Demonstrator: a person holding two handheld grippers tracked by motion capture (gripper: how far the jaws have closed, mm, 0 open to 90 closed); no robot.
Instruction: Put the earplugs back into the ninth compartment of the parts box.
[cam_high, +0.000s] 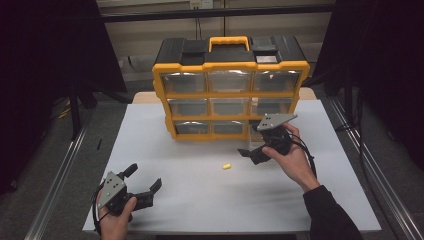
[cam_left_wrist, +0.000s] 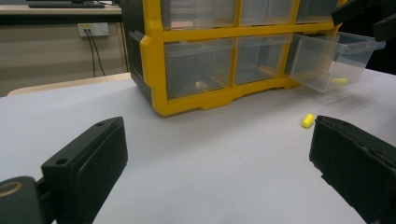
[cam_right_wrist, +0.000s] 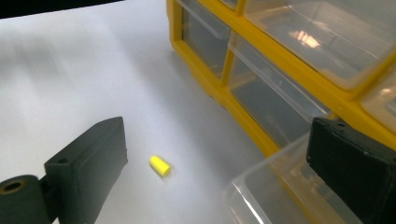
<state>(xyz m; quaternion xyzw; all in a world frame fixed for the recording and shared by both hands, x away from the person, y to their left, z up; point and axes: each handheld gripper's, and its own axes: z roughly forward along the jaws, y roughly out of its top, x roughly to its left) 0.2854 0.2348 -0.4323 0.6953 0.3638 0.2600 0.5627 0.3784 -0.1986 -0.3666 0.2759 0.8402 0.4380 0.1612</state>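
Note:
A yellow and black organizer (cam_high: 230, 90) with clear drawers stands at the back of the white table (cam_high: 200, 200). Its bottom right drawer (cam_left_wrist: 336, 56) is pulled out, and a small yellow piece (cam_left_wrist: 339, 81) lies inside it. Another small yellow cylinder (cam_high: 226, 166) lies loose on the table in front, also seen from the sides (cam_left_wrist: 307, 120) (cam_right_wrist: 160, 165). My right gripper (cam_high: 256, 142) is open beside the pulled-out drawer (cam_right_wrist: 271, 196), with one jaw over its rim and nothing held. My left gripper (cam_high: 145, 178) rests open near the front left of the table, empty.
Black curtains hang at both sides and metal rails run along the floor beside the table. The other organizer drawers (cam_high: 229, 107) are pushed in. Bare table surface (cam_left_wrist: 210, 154) lies between the left gripper and the organizer.

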